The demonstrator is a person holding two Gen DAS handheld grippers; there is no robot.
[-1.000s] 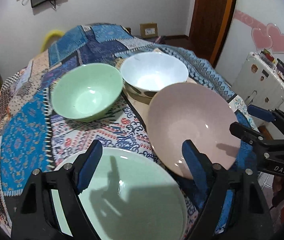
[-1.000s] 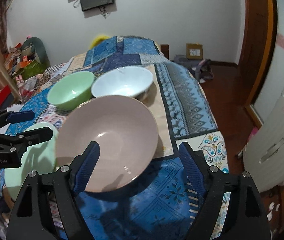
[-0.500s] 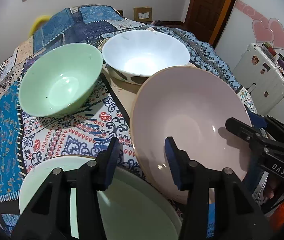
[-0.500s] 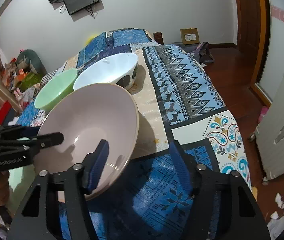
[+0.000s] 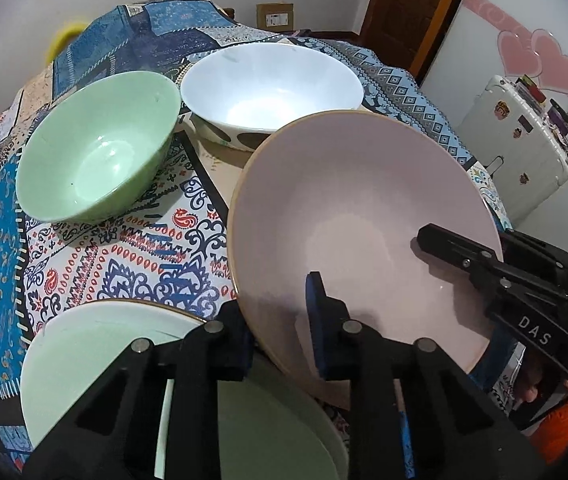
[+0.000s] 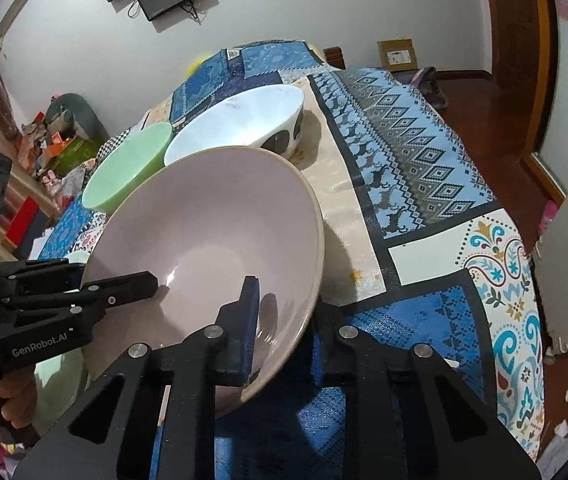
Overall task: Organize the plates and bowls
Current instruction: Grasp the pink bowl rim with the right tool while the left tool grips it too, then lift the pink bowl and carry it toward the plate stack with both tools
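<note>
Over the patterned quilt point(image 6: 415, 168), left gripper point(image 5: 280, 320) and right gripper point(image 6: 284, 312) each clamp the pink bowl's point(image 6: 208, 240) near rim.

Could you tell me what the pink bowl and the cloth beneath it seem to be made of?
Pink bowl: probably glazed ceramic, though melamine is possible; smooth surface with small bright glints and a tan rim. Cloth: printed woven fabric, matte, patchwork patterns.

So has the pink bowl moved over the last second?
Yes. The pink bowl has tipped up toward the green plate; its rim now overlaps that plate, and both hand-held grippers clamp it, left and right.
</note>
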